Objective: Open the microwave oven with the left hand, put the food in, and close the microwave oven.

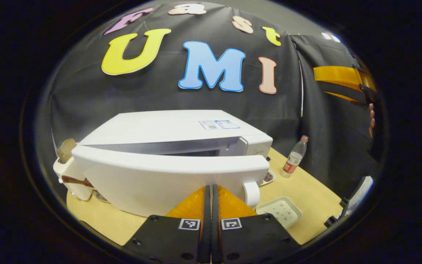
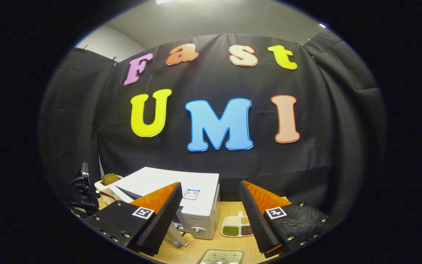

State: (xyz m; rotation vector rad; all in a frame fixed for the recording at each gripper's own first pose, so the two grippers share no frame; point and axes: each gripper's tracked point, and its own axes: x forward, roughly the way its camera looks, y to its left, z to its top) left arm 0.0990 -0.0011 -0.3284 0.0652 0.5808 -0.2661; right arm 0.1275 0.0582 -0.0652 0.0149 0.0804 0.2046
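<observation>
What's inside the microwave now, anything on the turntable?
The microwave stands only partly open. Its door covers nearly the whole opening, leaving a narrow dark slit along the top. Cavity and turntable are hidden, so I cannot tell.

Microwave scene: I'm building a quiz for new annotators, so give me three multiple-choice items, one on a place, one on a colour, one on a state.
1. Where does the bottle stand? A on the microwave; B on the table beside it; C inside it.
2. What colour is the microwave? A black; B white; C red.
3. How is the microwave door? A fully shut; B ajar; C missing.
Answers: B, its base rests on the wood; B, the casing is white; B, a gap shows behind the door.
</observation>
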